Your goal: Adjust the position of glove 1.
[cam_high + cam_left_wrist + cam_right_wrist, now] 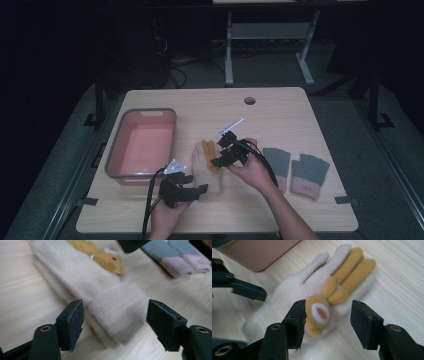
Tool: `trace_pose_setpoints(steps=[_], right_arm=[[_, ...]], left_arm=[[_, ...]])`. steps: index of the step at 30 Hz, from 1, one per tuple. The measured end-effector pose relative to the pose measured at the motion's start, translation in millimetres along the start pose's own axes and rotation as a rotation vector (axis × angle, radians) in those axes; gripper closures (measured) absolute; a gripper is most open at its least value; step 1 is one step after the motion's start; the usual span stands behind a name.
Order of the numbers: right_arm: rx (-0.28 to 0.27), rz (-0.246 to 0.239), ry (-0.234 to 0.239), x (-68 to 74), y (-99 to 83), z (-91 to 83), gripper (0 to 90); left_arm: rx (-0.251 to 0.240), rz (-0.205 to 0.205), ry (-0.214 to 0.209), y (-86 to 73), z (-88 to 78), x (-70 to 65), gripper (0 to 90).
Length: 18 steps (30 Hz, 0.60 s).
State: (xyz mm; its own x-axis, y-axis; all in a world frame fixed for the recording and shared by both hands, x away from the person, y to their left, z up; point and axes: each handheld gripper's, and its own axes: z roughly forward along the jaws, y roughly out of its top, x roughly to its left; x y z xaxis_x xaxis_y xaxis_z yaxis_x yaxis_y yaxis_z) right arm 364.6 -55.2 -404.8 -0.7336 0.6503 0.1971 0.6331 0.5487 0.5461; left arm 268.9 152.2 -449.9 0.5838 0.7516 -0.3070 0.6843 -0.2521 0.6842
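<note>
Work in hand: both grippers close in on the cream glove (204, 167), which lies flat on the surface (280, 107) just right of the pink bin (142, 144).
Glove position: cuff toward the person, fingertips pointing away; a tan plush rabbit (329, 302) is sewn on its back.
Left gripper (115, 322): fingers (71, 323) stand apart on either side of the cuff, not pressing it; nothing is held.
Right gripper (328, 323): fingers (297, 320) stand wide apart, one beside the rabbit's head, the other clear of the fabric; nothing is held.
Risk 1, shallow bite: the cuff is thick and soft. If the left fingers close on the top layer alone, the pile may slip out on lifting.
Risk 2, grip on the rabbit: if the right fingers close on the plush head instead of the glove body, the load hangs on the stitching and the glove may swing or twist.
Risk 3, uneven lift: if one gripper rises ahead of the other, the glove could fold and drag on the surface.
Risk 4, neighbours: the grey and pink gloves (297, 170) lie near on the right; a wide sweep of the right hand could push them.
Risk 5, bin rim: a low carry toward the bin could catch the dangling fingertips on its wall.
</note>
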Motion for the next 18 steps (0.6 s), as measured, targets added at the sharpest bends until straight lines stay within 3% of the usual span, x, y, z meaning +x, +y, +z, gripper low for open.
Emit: trace_pose_setpoints(steps=[6,9,18], right_arm=[[-0.02,0.033,-0.001,-9.1,-10.6,-9.9,47.0],[-0.031,0.049,0.003,-13.1,-16.7,-14.0,47.1],[-0.046,0.109,0.01,-18.8,-25.6,-19.9,46.5]], left_arm=[[0.063,-0.039,0.002,1.7,8.0,4.3,30.9],[0.085,-0.064,-0.02,2.7,10.6,7.3,36.5],[0.11,-0.045,-0.075,11.2,18.3,9.0,49.5]])
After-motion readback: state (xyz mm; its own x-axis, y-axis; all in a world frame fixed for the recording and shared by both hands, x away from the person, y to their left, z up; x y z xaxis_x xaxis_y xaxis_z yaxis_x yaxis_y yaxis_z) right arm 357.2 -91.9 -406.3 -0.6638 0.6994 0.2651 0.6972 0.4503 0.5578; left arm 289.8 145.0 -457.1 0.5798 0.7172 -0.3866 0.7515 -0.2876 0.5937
